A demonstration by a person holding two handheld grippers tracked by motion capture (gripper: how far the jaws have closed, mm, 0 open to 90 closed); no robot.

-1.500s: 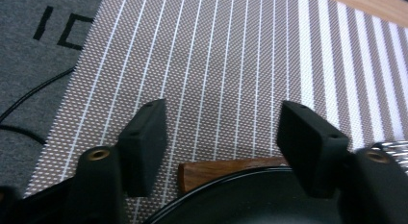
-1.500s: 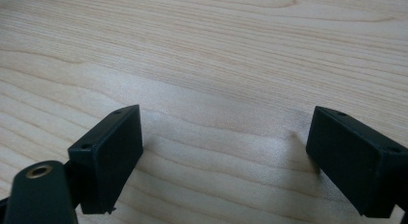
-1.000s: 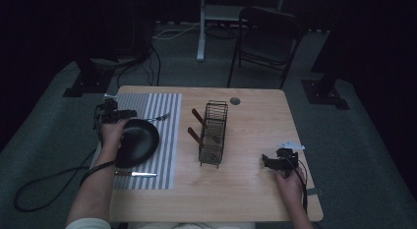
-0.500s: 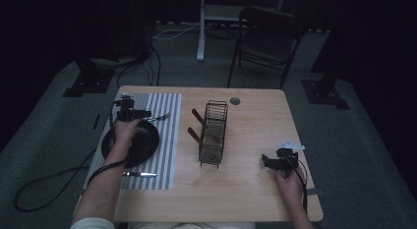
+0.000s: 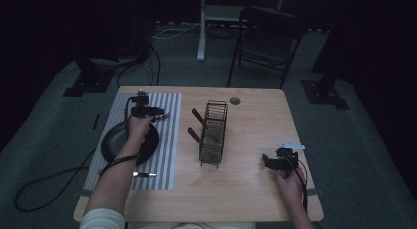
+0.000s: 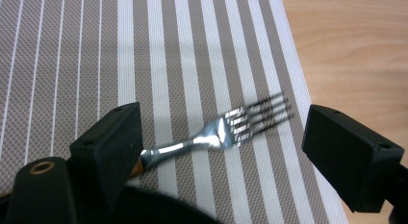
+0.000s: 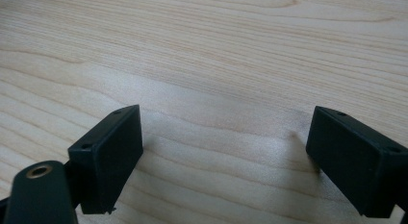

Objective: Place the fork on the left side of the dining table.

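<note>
Two tools stand released: the left tool (image 6: 221, 152) straddles the fork (image 6: 226, 130) lying near the striped mat's (image 6: 72, 65) right edge at frame centre, while the right tool (image 7: 223, 156) hovers over bare tabletop (image 7: 216, 51).

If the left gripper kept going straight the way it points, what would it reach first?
Probably the fork, lying on the striped mat between the open jaws of the left gripper; depth is unclear.
</note>
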